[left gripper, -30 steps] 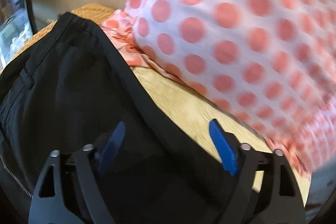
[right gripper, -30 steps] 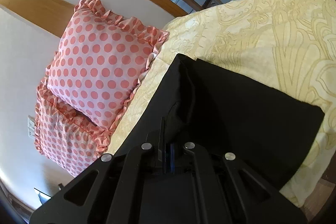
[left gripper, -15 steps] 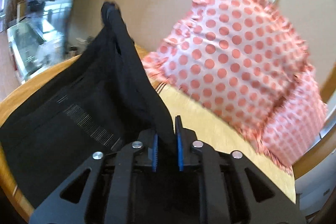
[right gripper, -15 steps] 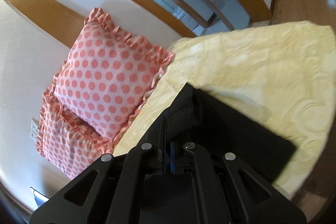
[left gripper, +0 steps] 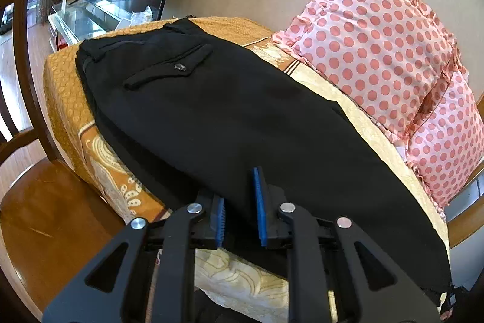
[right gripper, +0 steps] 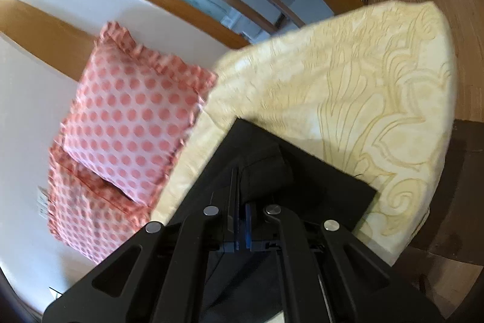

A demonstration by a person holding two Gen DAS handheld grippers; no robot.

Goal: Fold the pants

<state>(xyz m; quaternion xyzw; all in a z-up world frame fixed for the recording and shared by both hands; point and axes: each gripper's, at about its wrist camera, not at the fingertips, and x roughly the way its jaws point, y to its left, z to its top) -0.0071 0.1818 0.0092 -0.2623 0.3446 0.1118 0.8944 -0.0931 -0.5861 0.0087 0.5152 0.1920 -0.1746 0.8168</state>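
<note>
Black pants [left gripper: 242, 117] lie lengthwise on the yellow bedspread [left gripper: 357, 111] beside a polka-dot pillow [left gripper: 384, 38], long axis running away from the left gripper [left gripper: 240, 211], whose jaws sit parted over the near edge, while the right gripper [right gripper: 242, 220] pinches the leg end.

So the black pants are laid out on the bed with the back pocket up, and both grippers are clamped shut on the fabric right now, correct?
Not quite. Only the right gripper is shut on the black pants; the left wrist view shows the left gripper open, its blue pads apart over the fabric. The rest holds: the pants lie on the bed, back pocket up.
</note>
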